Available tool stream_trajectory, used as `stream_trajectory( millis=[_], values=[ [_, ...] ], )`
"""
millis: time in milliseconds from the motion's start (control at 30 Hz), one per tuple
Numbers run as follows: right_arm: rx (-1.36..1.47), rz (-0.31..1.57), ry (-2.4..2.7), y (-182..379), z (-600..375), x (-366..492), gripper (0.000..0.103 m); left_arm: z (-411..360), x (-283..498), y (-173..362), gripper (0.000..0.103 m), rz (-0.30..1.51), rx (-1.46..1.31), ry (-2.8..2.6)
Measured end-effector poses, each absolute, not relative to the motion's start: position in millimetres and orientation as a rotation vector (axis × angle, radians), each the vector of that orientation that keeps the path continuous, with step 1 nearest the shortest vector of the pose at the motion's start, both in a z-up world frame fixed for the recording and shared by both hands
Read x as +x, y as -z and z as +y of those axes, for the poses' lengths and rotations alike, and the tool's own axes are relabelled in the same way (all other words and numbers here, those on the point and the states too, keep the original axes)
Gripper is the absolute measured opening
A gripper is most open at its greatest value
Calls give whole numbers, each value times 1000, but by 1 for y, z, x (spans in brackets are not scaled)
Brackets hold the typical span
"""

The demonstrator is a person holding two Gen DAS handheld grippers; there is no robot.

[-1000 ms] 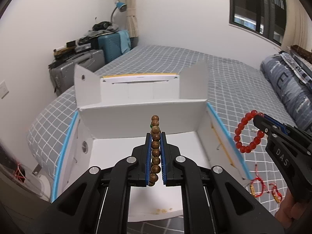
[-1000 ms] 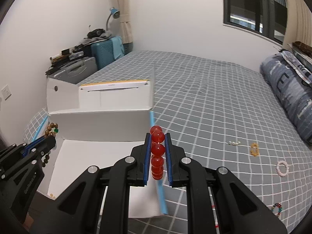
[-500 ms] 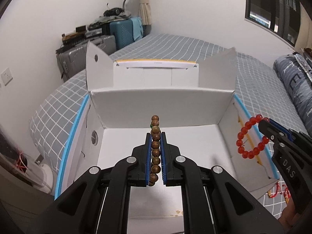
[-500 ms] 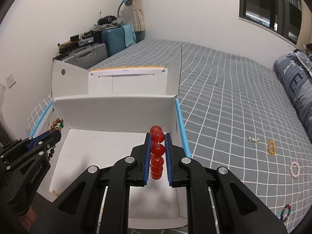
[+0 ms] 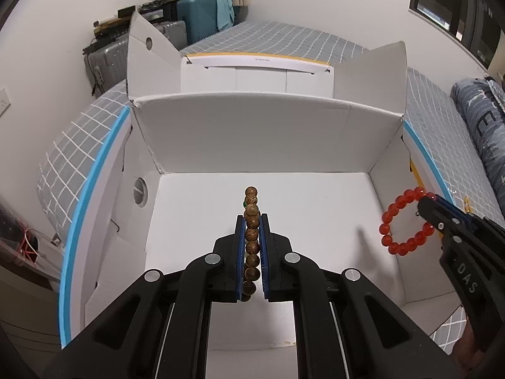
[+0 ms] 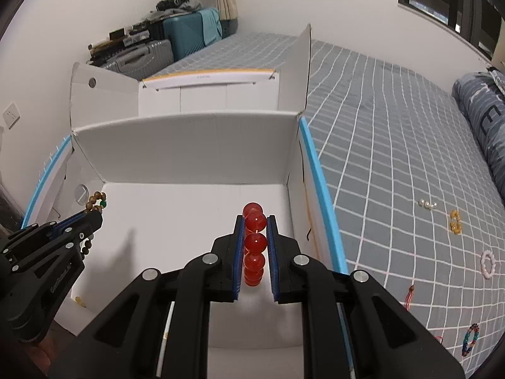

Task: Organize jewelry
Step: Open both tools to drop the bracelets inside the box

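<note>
My left gripper [image 5: 252, 221] is shut on a brown wooden bead bracelet [image 5: 251, 237] and holds it above the floor of an open white cardboard box [image 5: 268, 139]. My right gripper [image 6: 255, 221] is shut on a red bead bracelet [image 6: 254, 243], also above the box floor, near its right wall. In the left wrist view the red bracelet [image 5: 405, 221] hangs from the right gripper [image 5: 426, 202] at the right. In the right wrist view the brown bracelet [image 6: 96, 202] shows at the left gripper [image 6: 93, 216].
The box [image 6: 189, 145] stands on a grey checked bed [image 6: 394, 126]. Loose jewelry lies on the bed to the right: pearl beads [image 6: 427, 203], an amber piece [image 6: 455, 222], a white ring bracelet [image 6: 488, 262], a multicoloured bracelet [image 6: 470, 342]. Suitcases [image 6: 176, 38] stand at the wall.
Both grippers have moved forward and down over the box, each still holding its bracelet. The box now fills more of both views.
</note>
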State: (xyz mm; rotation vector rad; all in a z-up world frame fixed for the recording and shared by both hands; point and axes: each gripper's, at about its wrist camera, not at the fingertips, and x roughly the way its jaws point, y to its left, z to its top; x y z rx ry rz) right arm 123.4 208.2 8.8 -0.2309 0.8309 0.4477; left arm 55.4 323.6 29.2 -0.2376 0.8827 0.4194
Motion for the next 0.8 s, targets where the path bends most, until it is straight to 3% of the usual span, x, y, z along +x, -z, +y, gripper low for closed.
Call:
stream_trajectory(
  millis=[600,667,700,767,800],
  values=[
    [-229,857,-445,-3,211,125,14,326,57,-19,10,932,-247,-419],
    [-219,854,-456,-6,210,124,19,326,57,-20,13,932,-252,-418],
    [-211,846,-456,-8,209,123,28,326,56,-22,16,929,-254,-417],
    [-204,828,-454,-13,206,121,42,325,54,-26,33,915,-259,-419],
    [-203,818,-454,-16,205,120,46,324,52,-30,35,903,-258,-421]
  ],
)
